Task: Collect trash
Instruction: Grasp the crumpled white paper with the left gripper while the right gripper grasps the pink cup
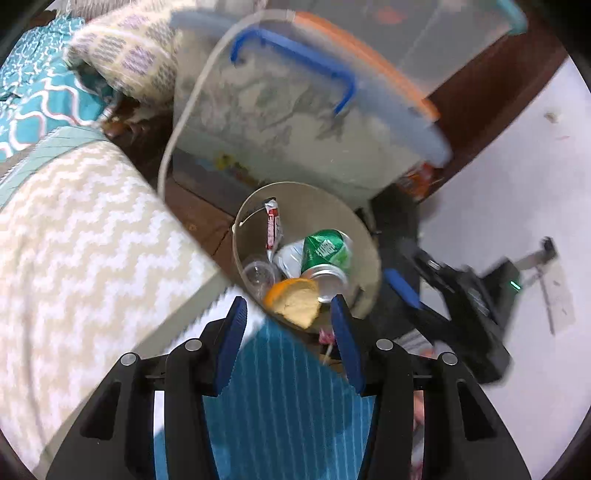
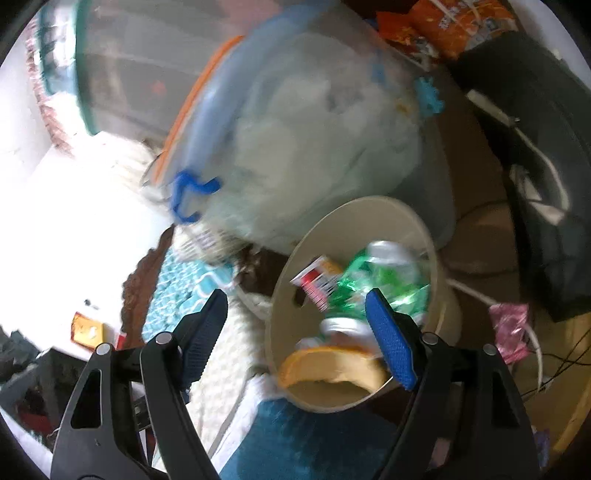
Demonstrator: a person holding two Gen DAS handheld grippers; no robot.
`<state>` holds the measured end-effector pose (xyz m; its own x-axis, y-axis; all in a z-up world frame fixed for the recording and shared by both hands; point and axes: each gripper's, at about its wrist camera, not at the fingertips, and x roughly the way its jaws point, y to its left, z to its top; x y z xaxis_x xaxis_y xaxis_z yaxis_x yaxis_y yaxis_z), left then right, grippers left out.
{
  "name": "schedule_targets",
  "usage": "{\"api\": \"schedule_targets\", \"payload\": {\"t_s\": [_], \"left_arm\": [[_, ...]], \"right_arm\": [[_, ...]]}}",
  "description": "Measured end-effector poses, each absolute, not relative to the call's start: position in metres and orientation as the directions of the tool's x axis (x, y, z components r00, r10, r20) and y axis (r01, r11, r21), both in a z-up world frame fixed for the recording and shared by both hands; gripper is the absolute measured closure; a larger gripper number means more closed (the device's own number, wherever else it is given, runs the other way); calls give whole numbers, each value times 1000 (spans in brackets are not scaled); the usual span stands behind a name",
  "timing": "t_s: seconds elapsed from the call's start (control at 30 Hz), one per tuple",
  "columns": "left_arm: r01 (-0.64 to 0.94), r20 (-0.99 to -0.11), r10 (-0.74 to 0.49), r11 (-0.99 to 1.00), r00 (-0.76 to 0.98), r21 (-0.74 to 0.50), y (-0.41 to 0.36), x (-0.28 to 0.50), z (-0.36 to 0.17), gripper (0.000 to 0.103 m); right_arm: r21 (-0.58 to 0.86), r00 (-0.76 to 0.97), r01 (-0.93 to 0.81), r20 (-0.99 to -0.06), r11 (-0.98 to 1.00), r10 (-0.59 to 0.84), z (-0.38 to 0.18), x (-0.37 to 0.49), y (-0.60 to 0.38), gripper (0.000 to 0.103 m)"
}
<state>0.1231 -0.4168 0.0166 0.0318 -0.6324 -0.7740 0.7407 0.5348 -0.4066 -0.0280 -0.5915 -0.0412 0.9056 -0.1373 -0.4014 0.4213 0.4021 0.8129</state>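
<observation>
A round beige bin (image 1: 314, 206) stands on the floor with trash inside: a crushed green can (image 1: 325, 251), an orange peel (image 1: 295, 299), a clear plastic cup (image 1: 258, 275) and a red-and-white wrapper (image 1: 272, 229). My left gripper (image 1: 290, 319) hovers over the bin's near rim, open and empty. In the right wrist view the bin (image 2: 354, 221) shows the green can (image 2: 384, 273) and orange peel (image 2: 332, 363). My right gripper (image 2: 295, 321) is held over its near side, open wide with nothing gripped. A pink wrapper (image 2: 509, 328) lies on the floor right of the bin.
A clear storage box (image 1: 295, 110) with a blue latch stands just behind the bin. A chevron bed cover (image 1: 74, 258) fills the left, and blue striped cloth (image 1: 288, 406) lies under the left gripper. Orange snack bags (image 2: 443, 22) and a dark bag (image 2: 535, 166) sit at the right.
</observation>
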Motion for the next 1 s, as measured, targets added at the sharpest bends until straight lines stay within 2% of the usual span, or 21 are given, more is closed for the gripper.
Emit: {"api": "schedule_targets", "payload": {"t_s": [0.13, 0.23, 0.4, 0.53, 0.67, 0.7, 0.73, 0.77, 0.93, 1.0], "left_arm": [[759, -745, -656, 546, 124, -355, -313, 107, 46, 58], [718, -735, -614, 646, 286, -260, -222, 99, 67, 57], [504, -732, -478, 837, 486, -212, -87, 100, 85, 54], [328, -747, -406, 908, 526, -262, -8, 102, 70, 54], [267, -775, -373, 925, 511, -269, 26, 94, 44, 54], [262, -781, -363, 929, 509, -261, 29, 92, 38, 50], [252, -790, -345, 935, 506, -247, 33, 89, 29, 42], [250, -794, -335, 939, 507, -236, 37, 86, 24, 39], [287, -818, -250, 952, 519, -109, 27, 72, -11, 34], [287, -824, -243, 952, 512, -103, 24, 75, -22, 34]], "right_arm": [[806, 926, 355, -374, 473, -57, -28, -16, -554, 25], [803, 933, 287, -359, 522, 39, -20, 1, -523, 26], [795, 905, 152, -350, 587, 240, -10, 38, -456, 31], [760, 833, 51, -390, 648, 392, -6, 64, -381, 37], [720, 757, -30, -436, 693, 486, -6, 75, -317, 39], [702, 739, -54, -451, 711, 501, -4, 76, -301, 39], [682, 721, -82, -463, 727, 515, -1, 77, -284, 39], [662, 706, -111, -472, 741, 528, 3, 78, -268, 39], [533, 666, -237, -520, 812, 535, 35, 91, -199, 37], [508, 641, -255, -549, 823, 537, 44, 105, -178, 34]]}}
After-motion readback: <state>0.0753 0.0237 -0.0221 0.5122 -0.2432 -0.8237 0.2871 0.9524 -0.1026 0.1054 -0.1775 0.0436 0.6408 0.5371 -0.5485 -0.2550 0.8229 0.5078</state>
